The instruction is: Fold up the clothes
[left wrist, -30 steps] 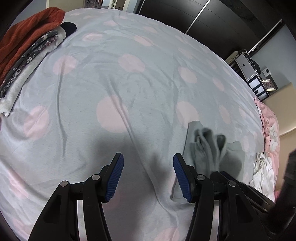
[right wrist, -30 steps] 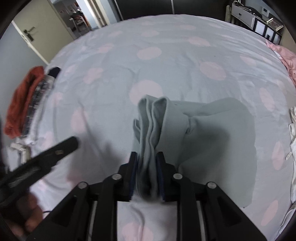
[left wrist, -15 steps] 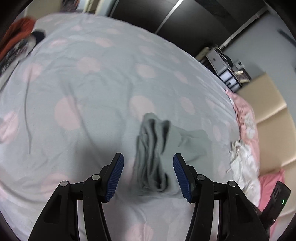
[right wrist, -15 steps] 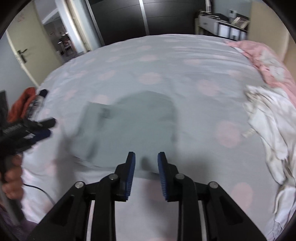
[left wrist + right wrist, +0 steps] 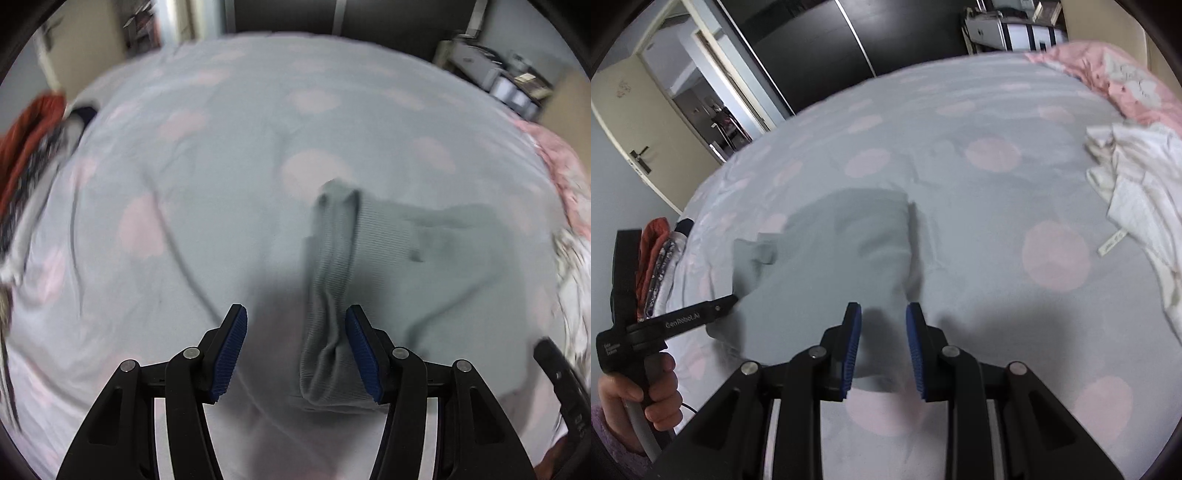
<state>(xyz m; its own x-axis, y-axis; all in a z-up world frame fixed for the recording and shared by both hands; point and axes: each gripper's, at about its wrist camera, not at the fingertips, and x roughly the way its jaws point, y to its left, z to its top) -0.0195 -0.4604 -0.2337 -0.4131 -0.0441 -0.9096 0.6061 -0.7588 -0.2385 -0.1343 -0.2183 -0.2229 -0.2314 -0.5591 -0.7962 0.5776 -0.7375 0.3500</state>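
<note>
The grey garment (image 5: pixel 842 258) lies on the bed (image 5: pixel 997 206), a bunched ribbed edge (image 5: pixel 332 295) at its left. It looks soft, light and limp; that edge offers a grip. Left hand-held gripper (image 5: pixel 295 350) gapes around it; right hand-held gripper (image 5: pixel 882 350) parted, holding nothing. Left handle reads "GenRobot.AI" (image 5: pixel 683 320).

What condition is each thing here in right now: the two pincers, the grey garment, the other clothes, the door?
Left gripper: open, bunched grey edge between its fingers.
Right gripper: open, over the garment's near edge.
Grey garment: lying on the bed, partly folded, one end bunched.
White clothes: crumpled, unfolded.
Red and patterned clothes: stacked at the bed's edge.
Door: open.
</note>
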